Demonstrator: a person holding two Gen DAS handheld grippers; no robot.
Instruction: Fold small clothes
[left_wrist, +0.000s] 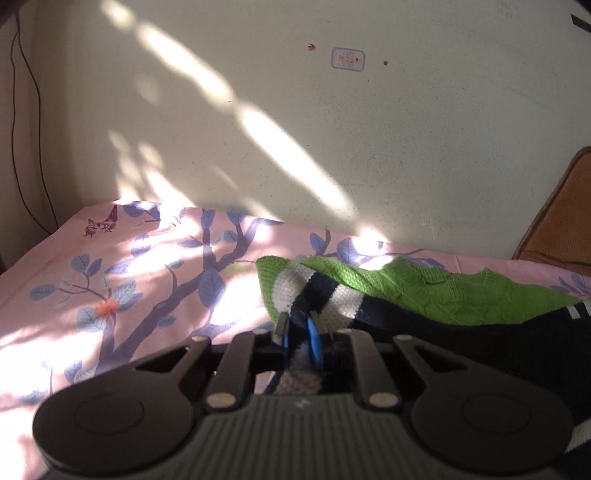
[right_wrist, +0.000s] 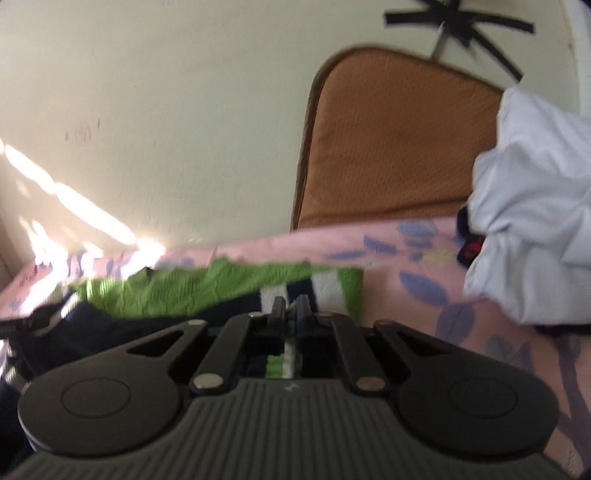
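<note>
A small knitted sweater (left_wrist: 424, 291), green with white and navy stripes, lies on the pink leaf-print bedsheet (left_wrist: 155, 266). My left gripper (left_wrist: 298, 318) is shut on the striped sleeve end at the sweater's left side, with knit bunched between the jaws. In the right wrist view the same sweater (right_wrist: 192, 290) stretches leftward, and my right gripper (right_wrist: 290, 304) is shut on its striped end near the green cuff. Both views are low, close over the bed.
A cream wall (left_wrist: 332, 147) rises right behind the bed. A brown cushion (right_wrist: 391, 147) leans on the wall at the right. A crumpled pale-blue garment (right_wrist: 532, 206) lies on the bedsheet (right_wrist: 424, 266), with a dark item (right_wrist: 471, 247) partly under it.
</note>
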